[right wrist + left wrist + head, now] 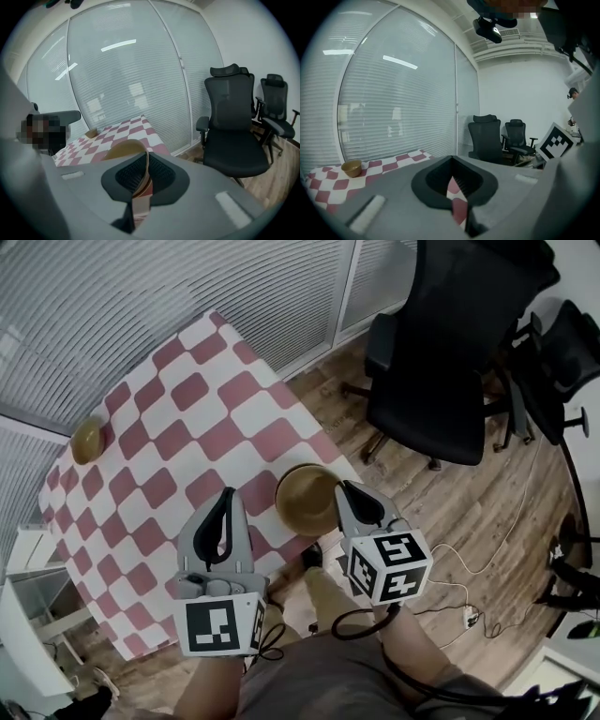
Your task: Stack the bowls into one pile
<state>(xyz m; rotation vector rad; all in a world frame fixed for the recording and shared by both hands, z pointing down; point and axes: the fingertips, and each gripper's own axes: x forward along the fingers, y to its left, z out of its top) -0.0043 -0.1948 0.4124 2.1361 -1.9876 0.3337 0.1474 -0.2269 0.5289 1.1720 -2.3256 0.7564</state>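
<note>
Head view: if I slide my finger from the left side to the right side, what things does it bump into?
small bowl → left gripper → big bowl → right gripper → black office chair

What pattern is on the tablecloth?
Red and white checks cover the tablecloth; it shows best in the head view.

A desk [192, 423] draped in a red-and-white checked cloth stands beside white slatted blinds [103, 296]. Two black mesh office chairs [441, 362] stand on a brown wooden plank floor [469, 507], near a trailing white cable [457, 561].
</note>
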